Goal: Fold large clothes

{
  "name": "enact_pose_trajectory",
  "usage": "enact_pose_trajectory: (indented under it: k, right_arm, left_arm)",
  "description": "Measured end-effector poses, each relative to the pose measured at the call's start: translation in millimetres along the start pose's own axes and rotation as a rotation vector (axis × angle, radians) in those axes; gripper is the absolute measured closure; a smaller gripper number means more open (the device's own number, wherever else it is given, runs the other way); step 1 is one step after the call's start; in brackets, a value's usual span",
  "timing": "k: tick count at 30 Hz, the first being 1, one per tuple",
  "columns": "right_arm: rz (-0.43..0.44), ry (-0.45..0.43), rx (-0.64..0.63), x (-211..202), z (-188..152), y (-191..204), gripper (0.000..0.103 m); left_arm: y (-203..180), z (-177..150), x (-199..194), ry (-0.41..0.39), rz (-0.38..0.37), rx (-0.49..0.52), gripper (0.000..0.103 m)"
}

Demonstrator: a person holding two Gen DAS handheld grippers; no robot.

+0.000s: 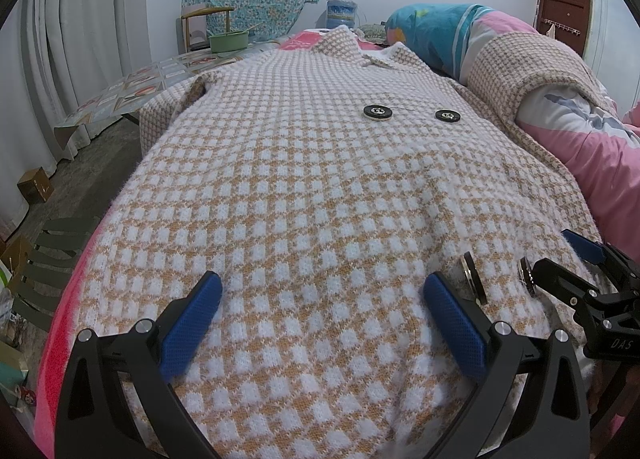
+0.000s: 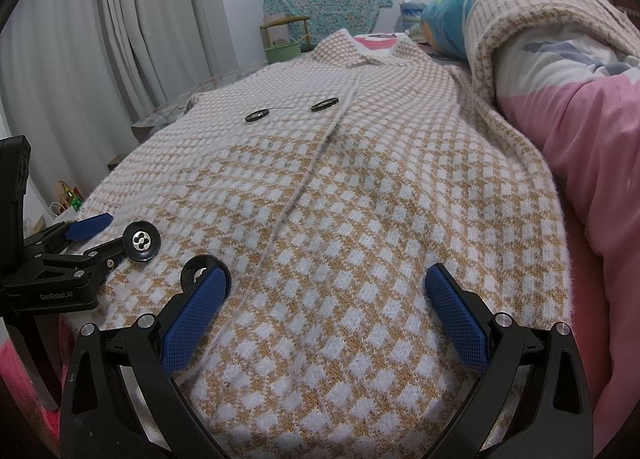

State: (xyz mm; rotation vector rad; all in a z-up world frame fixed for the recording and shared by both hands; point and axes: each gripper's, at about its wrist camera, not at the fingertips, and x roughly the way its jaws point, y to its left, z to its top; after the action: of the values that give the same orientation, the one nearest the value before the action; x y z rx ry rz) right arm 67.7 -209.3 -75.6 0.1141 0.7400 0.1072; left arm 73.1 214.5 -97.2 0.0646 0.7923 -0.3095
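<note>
A large knitted coat (image 1: 304,179) (image 2: 352,195) in an orange and white check lies spread front up along the bed, collar at the far end and hem nearest me. It has big black buttons (image 1: 378,113) (image 2: 141,240). One sleeve (image 1: 516,63) (image 2: 496,35) drapes over the rolled quilt on the right. My left gripper (image 1: 322,293) hovers open over the hem's left half, its blue pads wide apart with nothing between them. My right gripper (image 2: 328,285) is open over the hem's right half. Each gripper shows at the edge of the other's view.
A rolled pink, white and blue quilt (image 1: 560,127) (image 2: 580,107) lies along the bed's right side. Left of the bed stand a patterned table (image 1: 132,91), a green basin (image 1: 228,41) and a chair. Grey curtains (image 2: 120,39) hang at the left. Boxes sit on the floor.
</note>
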Motion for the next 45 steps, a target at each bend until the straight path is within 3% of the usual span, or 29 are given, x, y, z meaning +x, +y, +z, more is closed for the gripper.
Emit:
enact_pose_trajectory:
  k: [29,35,38,41,45]
  right_arm:
    - [0.004,-0.001,0.0,0,-1,0,0.007]
    - [-0.001,0.031,0.002,1,2,0,0.007]
    - [0.003,0.06,0.033,-4,14,-3,0.007]
    - [-0.019,-0.002,0.042,-23,32,-7,0.007]
    - [-0.126,-0.073,0.03,-49,74,-21,0.007]
  left_arm:
    - [0,1,1,0.0,0.0,-0.001,0.004]
    - [0,0,0,0.0,-0.002,-0.002,0.004]
    - [1,0,1,-0.003,0.0,-0.001,0.004]
    - [0,-1,1,-0.01,-0.002,-0.003,0.004]
    - [-2,0,1,-0.003,0.014,0.009,0.004]
